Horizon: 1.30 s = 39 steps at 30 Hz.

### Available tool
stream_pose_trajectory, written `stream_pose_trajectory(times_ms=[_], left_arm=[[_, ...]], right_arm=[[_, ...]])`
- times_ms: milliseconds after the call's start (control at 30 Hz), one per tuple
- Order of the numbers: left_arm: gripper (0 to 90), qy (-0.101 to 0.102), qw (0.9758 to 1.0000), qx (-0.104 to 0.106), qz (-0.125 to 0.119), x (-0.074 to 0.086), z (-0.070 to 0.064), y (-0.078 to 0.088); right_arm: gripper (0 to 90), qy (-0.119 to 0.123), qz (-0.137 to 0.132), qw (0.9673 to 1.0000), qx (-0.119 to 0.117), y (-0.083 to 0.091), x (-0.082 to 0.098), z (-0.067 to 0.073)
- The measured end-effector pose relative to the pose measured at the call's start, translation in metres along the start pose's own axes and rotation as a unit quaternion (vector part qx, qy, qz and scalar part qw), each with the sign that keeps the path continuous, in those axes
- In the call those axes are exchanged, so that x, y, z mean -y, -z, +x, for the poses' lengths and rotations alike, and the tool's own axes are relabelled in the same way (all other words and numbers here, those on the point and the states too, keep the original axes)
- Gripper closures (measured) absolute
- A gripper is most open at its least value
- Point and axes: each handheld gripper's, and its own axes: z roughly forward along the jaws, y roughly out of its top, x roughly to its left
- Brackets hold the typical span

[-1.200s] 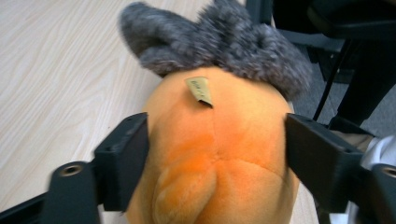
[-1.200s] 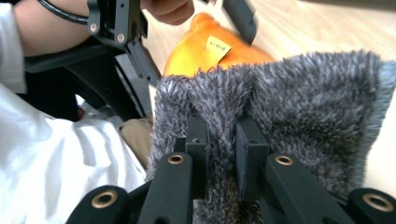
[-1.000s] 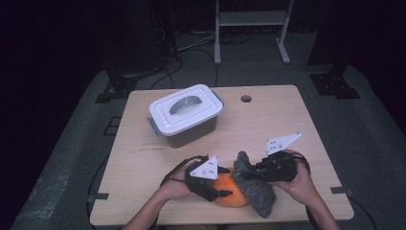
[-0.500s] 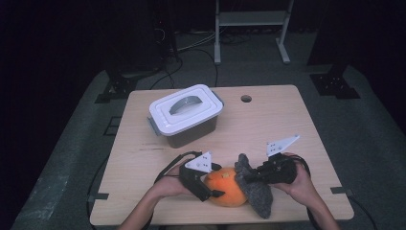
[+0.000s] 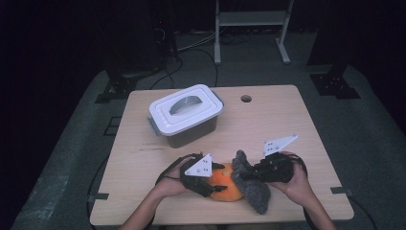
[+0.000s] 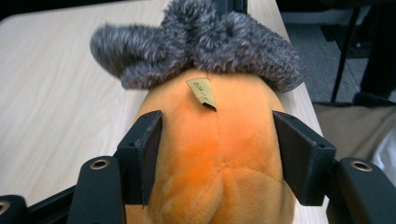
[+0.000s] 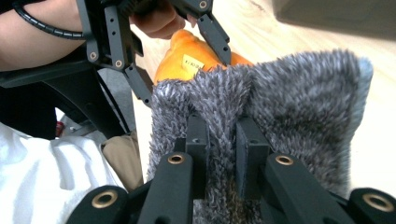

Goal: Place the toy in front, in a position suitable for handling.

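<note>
1. So, the whole thing turns on how the orange plush toy [image 6: 219, 163] sits between the jaws of the left gripper [image 5: 207, 178]: in the left gripper view it runs straight away from them, long axis pointing toward the top of the frame, with a pad on each flank. The jaws have just been closing around it at roughly half width. The left pad touches the plush, but I can't tell if the right one really presses.
2. The right gripper [image 7: 218, 154] is pinched tight on a fold of the fuzzy grey cover [image 7: 280, 107], which wraps the far end of the toy like a cap. In the high view that cover [image 5: 251, 184] lies just right of the orange body, so each hand has its own end and neither is reaching.
3. My guess is they're about to pull apart or push together along that long axis, so the line between the two grippers is what matters.
4. Everything sits on a pale wooden table [image 5: 287, 124], low in the frame near the person's edge. A white lidded storage box [image 5: 186, 115] stands above and left of them, well apart.
5. The room's dark, with cables and a metal stand [image 5: 251, 28] at the top.
</note>
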Motion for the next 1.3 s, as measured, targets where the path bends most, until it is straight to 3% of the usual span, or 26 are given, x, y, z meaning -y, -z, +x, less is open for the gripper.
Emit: stream_pose_trajectory(times_ms=[367, 533, 633, 733, 867, 1067, 1100, 1133, 1233, 1300], left_arm=[[35.6, 0.051, 0.9984, 0.024, -0.01, 0.028, 0.016, 0.018], [35.5, 0.043, 0.9985, 0.032, -0.008, 0.028, 0.014, 0.018], [35.6, 0.04, 0.9986, 0.033, -0.007, 0.028, 0.014, 0.017], [35.5, 0.046, 0.9982, 0.038, -0.008, 0.032, 0.017, 0.02], [35.4, 0.051, 0.9979, 0.04, -0.01, 0.033, 0.018, 0.021], [34.9, 0.054, 0.9975, 0.043, -0.013, 0.037, 0.019, 0.024], [34.9, 0.057, 0.9973, 0.043, -0.015, 0.037, 0.019, 0.024], [34.7, 0.058, 0.9972, 0.044, -0.016, 0.037, 0.019, 0.024], [34.1, 0.057, 0.9973, 0.045, -0.016, 0.036, 0.019, 0.022], [34.0, 0.057, 0.9973, 0.045, -0.015, 0.035, 0.019, 0.022]], right_arm=[[77.3, -0.052, 0.014, 0.9986, -0.002, -0.002, 0.022, -0.024], [77.2, -0.051, -0.011, 0.9986, -0.003, 0.002, 0.017, -0.023], [77.0, -0.051, -0.029, 0.9981, -0.018, 0.001, 0.013, -0.021], [76.9, -0.059, -0.008, 0.9979, -0.023, -0.007, 0.017, -0.024], [76.9, -0.067, -0.003, 0.9974, -0.025, -0.008, 0.02, -0.027], [76.9, -0.081, 0.028, 0.9963, 0.001, -0.007, 0.03, -0.036], [76.9, -0.084, 0.025, 0.9962, 0.004, -0.005, 0.03, -0.036], [76.9, -0.081, 0.004, 0.9967, 0.004, 0.001, 0.028, -0.036], [76.9, -0.077, -0.03, 0.9966, -0.012, 0.006, 0.02, -0.031], [76.9, -0.072, -0.03, 0.9967, -0.02, 0.003, 0.018, -0.029]])
